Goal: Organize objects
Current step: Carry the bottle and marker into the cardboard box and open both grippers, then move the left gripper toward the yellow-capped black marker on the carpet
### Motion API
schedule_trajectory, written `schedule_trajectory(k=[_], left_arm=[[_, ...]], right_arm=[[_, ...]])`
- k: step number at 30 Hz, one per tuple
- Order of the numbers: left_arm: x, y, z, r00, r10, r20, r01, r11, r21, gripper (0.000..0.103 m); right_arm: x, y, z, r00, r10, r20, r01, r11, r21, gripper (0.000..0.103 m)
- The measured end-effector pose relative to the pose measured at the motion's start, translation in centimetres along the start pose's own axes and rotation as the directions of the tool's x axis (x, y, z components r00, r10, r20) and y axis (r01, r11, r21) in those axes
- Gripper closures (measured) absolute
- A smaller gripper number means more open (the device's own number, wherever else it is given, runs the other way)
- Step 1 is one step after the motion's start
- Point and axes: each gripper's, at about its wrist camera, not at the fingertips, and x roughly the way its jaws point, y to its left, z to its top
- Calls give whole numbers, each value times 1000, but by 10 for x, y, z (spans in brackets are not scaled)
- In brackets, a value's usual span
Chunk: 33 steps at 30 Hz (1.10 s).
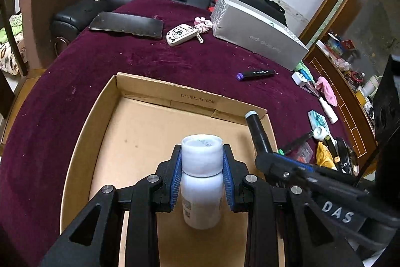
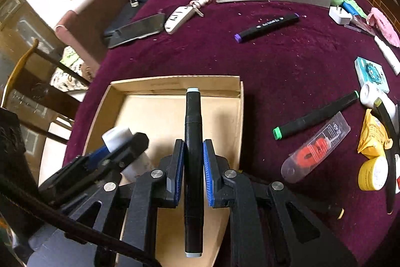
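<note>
An open cardboard box [image 1: 175, 94] [image 2: 150, 84] lies on the maroon cloth. My left gripper [image 1: 201, 154] is shut on a white bottle [image 1: 202, 192] and holds it over the box floor; the bottle's cap shows in the right wrist view [image 2: 117, 138]. My right gripper [image 2: 193, 149] is shut on a black marker with pale grey ends [image 2: 193, 142], held over the box's right side. That marker shows in the left wrist view [image 1: 257, 131] at the box's right wall.
On the cloth: a purple-capped marker [image 2: 267, 26], green-capped marker [image 2: 315, 116], clear case with red contents [image 2: 315, 149], yellow tin [image 2: 373, 173], teal pack [image 2: 371, 74], white key fob [image 1: 181, 34], black phone [image 1: 127, 24], grey box [image 1: 257, 34].
</note>
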Motion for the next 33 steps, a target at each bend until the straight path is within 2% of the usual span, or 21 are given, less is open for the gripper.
schedule_trajectory(k=[5, 7, 9, 15, 20, 22, 24, 33], left_arm=[[5, 8, 1, 1000, -7, -4, 7, 999, -49, 76], [5, 12, 0, 1000, -10, -5, 10, 998, -67, 64], [3, 16, -2, 1000, -15, -5, 15, 996, -86, 58], [-24, 8, -10, 999, 29, 22, -28, 998, -54, 58], [-73, -29, -31, 985, 74, 158, -85, 995, 59, 58], [-89, -46, -40, 978, 68, 199, -88, 992, 93, 58], [-101, -64, -48, 972, 51, 229, -80, 989, 122, 58], [-113, -134, -70, 970, 32, 241, -90, 969, 232, 58]], right_arm=[[8, -7, 5, 999, -34, -8, 34, 999, 11, 90], [10, -9, 6, 999, -40, -3, 40, 999, 24, 89], [11, -14, 7, 1000, -29, 2, 29, 998, 48, 87], [-8, -18, 6, 998, -11, 64, 8, 999, 52, 79], [-49, -26, -15, 987, -8, 160, 4, 1000, 19, 73], [-68, -33, -29, 977, -25, 211, 25, 1000, 2, 64], [-83, -40, -41, 967, -43, 249, 44, 999, -2, 60], [-132, -100, -77, 937, -119, 329, 107, 993, 55, 59]])
